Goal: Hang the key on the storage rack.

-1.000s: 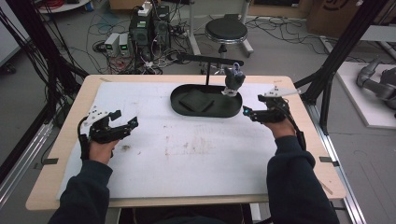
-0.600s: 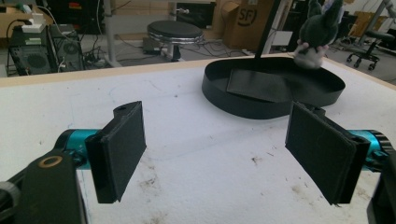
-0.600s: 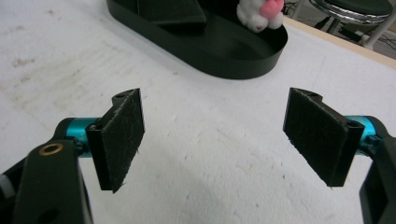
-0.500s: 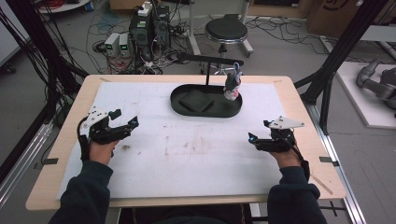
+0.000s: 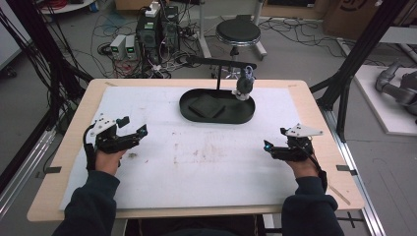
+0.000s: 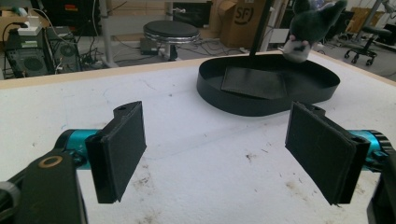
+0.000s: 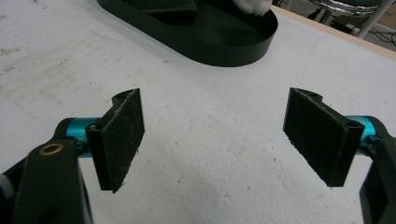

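left gripper (image 5: 133,129): sitting at about 8 o'clock on the table (image 5: 74,147), jaws spread wide apart, gripping nothing, just hovering over the white mat (image 5: 206,162)

right gripper (image 5: 273,145): over at 4 o'clock, jaws also wide apart and empty, touching nothing as far as I can tell

black tray (image 5: 217,106): resting at 12 o'clock, well apart from both grippers, dark flat pad lying inside it

plush toy (image 5: 243,84): hanging off the stand's arm, dangling right above the tray's 3 o'clock end

progress: looking pretty much done to me, toy is hanging up and both grippers are idling empty near the front edge
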